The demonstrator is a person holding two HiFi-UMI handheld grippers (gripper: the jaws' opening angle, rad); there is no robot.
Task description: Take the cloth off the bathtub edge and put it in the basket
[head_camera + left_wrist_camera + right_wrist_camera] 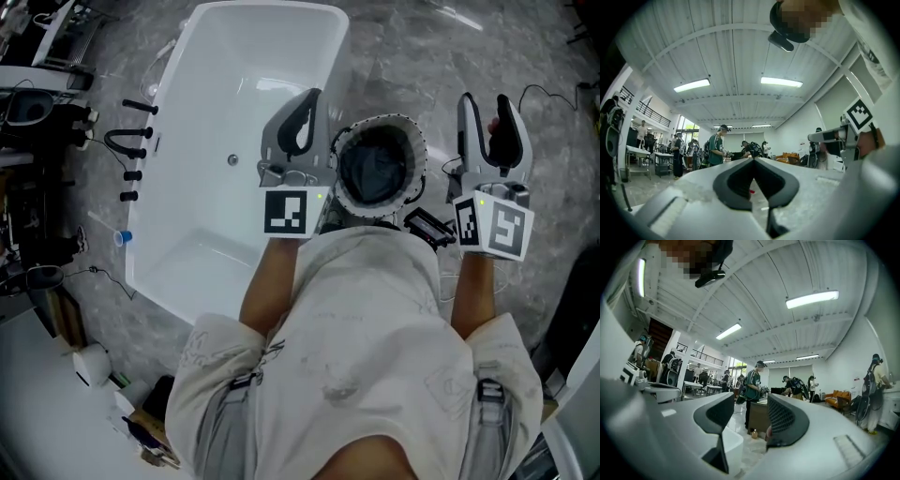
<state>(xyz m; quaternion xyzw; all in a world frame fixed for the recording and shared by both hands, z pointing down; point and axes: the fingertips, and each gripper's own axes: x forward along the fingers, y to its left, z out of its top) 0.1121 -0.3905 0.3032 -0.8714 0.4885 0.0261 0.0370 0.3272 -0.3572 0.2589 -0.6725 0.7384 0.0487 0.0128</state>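
Cloth (375, 178): probably the dark mass in basket (410, 141), frame centre; hence left gripper (312, 97) jaws pressed together, right gripper (486, 103) jaws spread, both empty.

basket (415, 150): round, white frilled rim, dark inside | bathtub (202, 141): white, beside basket

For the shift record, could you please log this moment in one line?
left tongs shut, empty | right tongs open, empty | round white-frilled basket holds dark fabric | no cloth seen on white bathtub rim
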